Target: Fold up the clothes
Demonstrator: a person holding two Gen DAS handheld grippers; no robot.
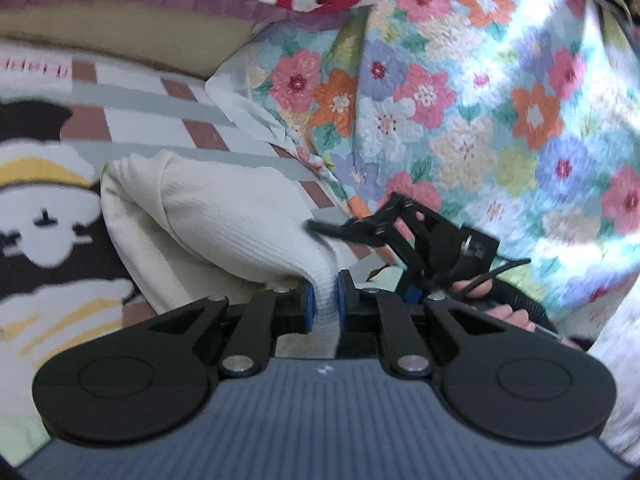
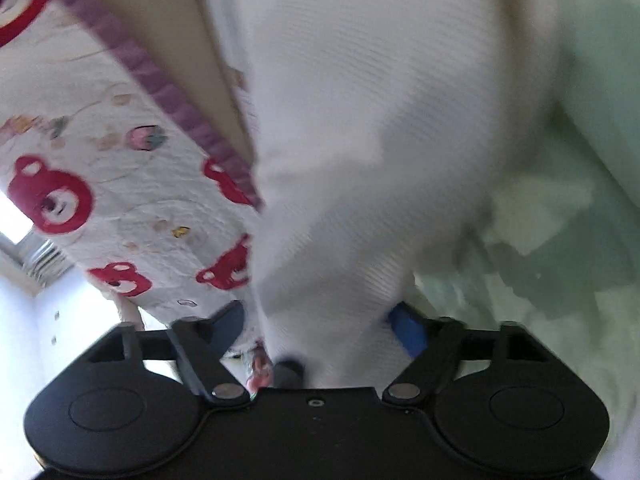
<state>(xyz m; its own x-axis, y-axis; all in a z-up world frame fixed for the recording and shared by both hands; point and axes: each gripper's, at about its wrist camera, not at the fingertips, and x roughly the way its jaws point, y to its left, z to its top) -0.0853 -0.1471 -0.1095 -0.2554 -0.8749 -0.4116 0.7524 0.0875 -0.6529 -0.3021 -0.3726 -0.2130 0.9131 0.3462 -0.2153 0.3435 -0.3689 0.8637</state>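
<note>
A white waffle-knit garment (image 1: 224, 216) lies bunched on the bed, one edge pulled up toward me. My left gripper (image 1: 325, 300) is shut on that edge, the cloth pinched between its blue pads. In the left wrist view my right gripper (image 1: 320, 227) touches the same garment just to the right, with a hand (image 1: 508, 314) on its handle. The right wrist view is blurred. There the white garment (image 2: 380, 120) fills the middle and narrows down between the right gripper (image 2: 318, 320) fingers. Those fingers (image 2: 408, 328) stand wide apart, so it is open around the cloth.
A striped sheet (image 1: 168, 120) covers the bed under the garment. A floral quilt (image 1: 460, 100) is heaped to the right, and a dark cartoon blanket (image 1: 44, 208) lies at the left. A bear-print quilt (image 2: 100, 184) with a purple border is on the far side.
</note>
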